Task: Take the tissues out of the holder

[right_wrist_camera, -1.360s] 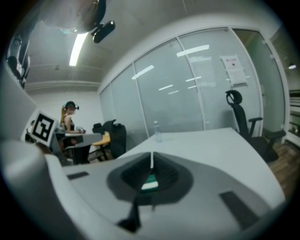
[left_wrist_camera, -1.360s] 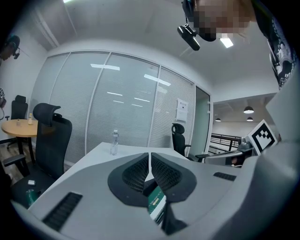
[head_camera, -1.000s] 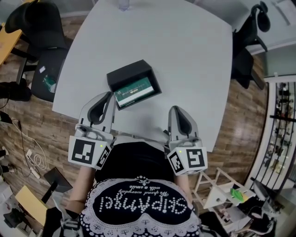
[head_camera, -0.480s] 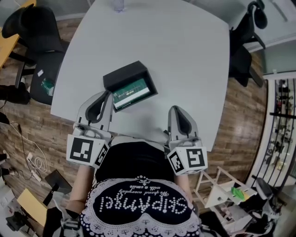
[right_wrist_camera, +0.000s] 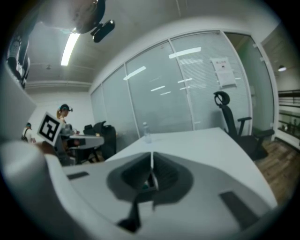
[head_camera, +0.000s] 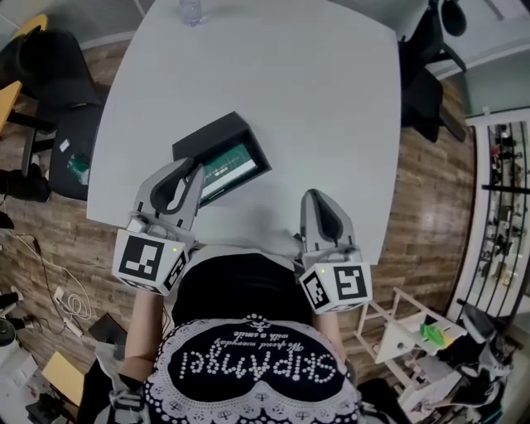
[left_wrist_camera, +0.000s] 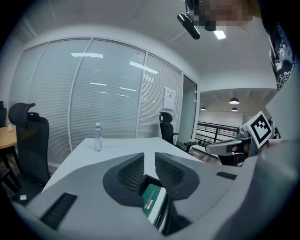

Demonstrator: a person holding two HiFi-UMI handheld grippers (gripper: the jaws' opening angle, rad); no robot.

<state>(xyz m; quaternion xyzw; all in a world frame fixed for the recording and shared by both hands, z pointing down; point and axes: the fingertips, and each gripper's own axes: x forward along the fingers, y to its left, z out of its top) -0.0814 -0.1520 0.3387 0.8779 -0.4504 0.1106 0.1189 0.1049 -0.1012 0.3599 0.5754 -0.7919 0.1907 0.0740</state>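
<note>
Tissue pack [head_camera: 229, 161], green, sits inside the black holder [head_camera: 211, 132] on the near left part of the white table [head_camera: 315, 91]. The holder lies slanted. Its long side runs from low on the left to high on the right in the head view, and the tissue pack lies the same way along the side close to the person.

The left gripper [head_camera: 193, 168] is the near one. Its tip is right at the holder's near left corner, and it points up and to the right, toward the green pack. I cannot tell if it touches the holder. In the left gripper view the pack shows just ahead and a bit below the jaws, seen through the small gap. The jaws are opening, with only a thin gap so far, and nothing is pinched between them.

The right gripper [head_camera: 320, 197] is well apart from the holder, off to the right near the table edge. It points straight ahead, not at the pack. Its jaws are closed tight on nothing.

So I think the left gripper should make the grab. It needs to open wider, then go a little forward and down so the jaws come down on both sides of the pack's near long edge. A water bottle [head_camera: 190, 10] stands far off at the other end of the table, out of the way
</note>
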